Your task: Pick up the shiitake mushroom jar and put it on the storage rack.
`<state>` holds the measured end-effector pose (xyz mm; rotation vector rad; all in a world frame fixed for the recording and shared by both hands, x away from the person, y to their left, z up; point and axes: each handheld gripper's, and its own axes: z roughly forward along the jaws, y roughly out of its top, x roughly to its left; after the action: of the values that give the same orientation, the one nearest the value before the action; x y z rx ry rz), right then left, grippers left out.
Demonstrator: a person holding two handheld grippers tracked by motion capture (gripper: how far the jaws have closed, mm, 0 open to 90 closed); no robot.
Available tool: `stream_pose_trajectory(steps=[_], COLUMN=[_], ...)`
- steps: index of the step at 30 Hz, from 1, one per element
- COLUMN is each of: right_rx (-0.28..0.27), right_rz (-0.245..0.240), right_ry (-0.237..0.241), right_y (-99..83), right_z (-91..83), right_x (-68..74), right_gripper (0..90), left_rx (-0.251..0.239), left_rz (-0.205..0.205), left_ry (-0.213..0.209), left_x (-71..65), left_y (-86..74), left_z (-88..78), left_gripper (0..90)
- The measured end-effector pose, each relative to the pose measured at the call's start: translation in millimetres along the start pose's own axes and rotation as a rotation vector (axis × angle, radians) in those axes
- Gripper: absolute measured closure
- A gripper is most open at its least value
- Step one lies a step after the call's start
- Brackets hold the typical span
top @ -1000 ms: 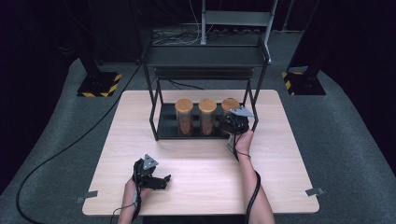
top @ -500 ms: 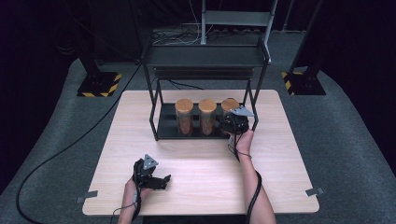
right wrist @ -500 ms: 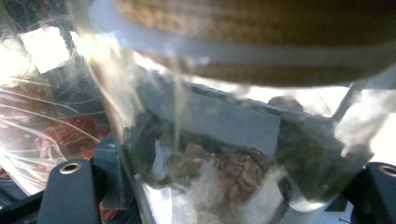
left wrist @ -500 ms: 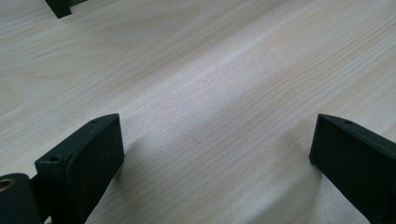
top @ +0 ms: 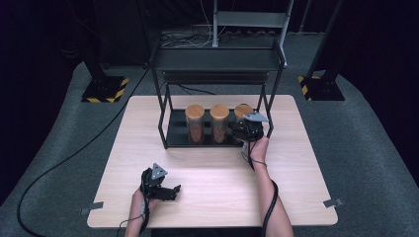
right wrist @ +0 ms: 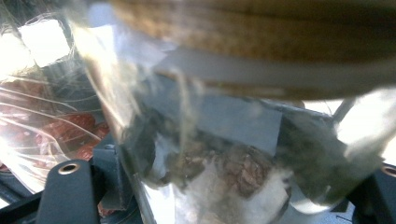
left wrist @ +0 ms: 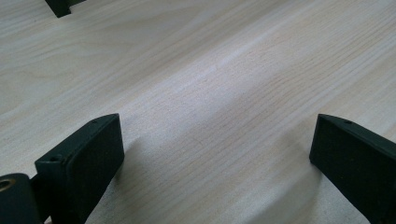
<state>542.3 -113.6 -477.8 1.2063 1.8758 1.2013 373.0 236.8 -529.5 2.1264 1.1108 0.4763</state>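
— Step in hand?

— Grasping, most likely. Right gripper (top: 245,129) in at the bottom shelf (top: 173,140) of the black rack (top: 217,59), toward 1 o'clock from the middle of the bench (top: 207,168). Fingers (right wrist: 65,191) drawn in narrow on the sides of the rightmost jar (top: 242,111), just under its wooden lid (right wrist: 261,28).

— Sure of the grip?

— Fairly sure. From the right gripper view: glass (right wrist: 210,140) pressed close between both fingers, something brown and lumpy inside. Jar upright on the shelf, not yet lifted, as far as can be judged.

— And the neighbours?

— Two other jars (top: 194,123) at the 9 o'clock side of the held one, in a row, near but not touching it.

— Left side?

— Left gripper (top: 170,190) low on the bench at 7 o'clock, well apart from the rack. Fingers (left wrist: 88,154) spread wide, nothing but bare wood between them.

— Next move, then?

— Probably a small lift, then a straight pull toward 6 o'clock, out between the rack's front legs. Calls for a firm, level hold: smooth glass, top-heavy with that lid. Worth watching the top shelf overhead and the right front leg at 3 o'clock of the jar, both close. Best kept upright all the way out.
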Motion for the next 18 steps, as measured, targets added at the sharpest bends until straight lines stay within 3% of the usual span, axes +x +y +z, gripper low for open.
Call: stream_pose_trajectory(steps=[9,13,18], right_rx=[0.052,0.091,0.140], right_rz=[-0.010,-0.013,-0.053], right_ry=[0.000,0.030,0.024], right_y=[4.1,5.4,6.5], right_z=[-1.4,-1.3,-2.9], right_x=[-1.0,-2.0,1.0], right_gripper=[9.7,1.7,0.0], left_rx=[0.000,0.001,0.001], left_rz=[0.000,0.000,0.000], left_ry=[-0.001,-0.001,-0.001], left_x=[0.1,0.1,0.2], left_y=[0.0,0.1,0.1], left_z=[0.0,0.0,0.0], left_gripper=[2.2,2.2,2.2])
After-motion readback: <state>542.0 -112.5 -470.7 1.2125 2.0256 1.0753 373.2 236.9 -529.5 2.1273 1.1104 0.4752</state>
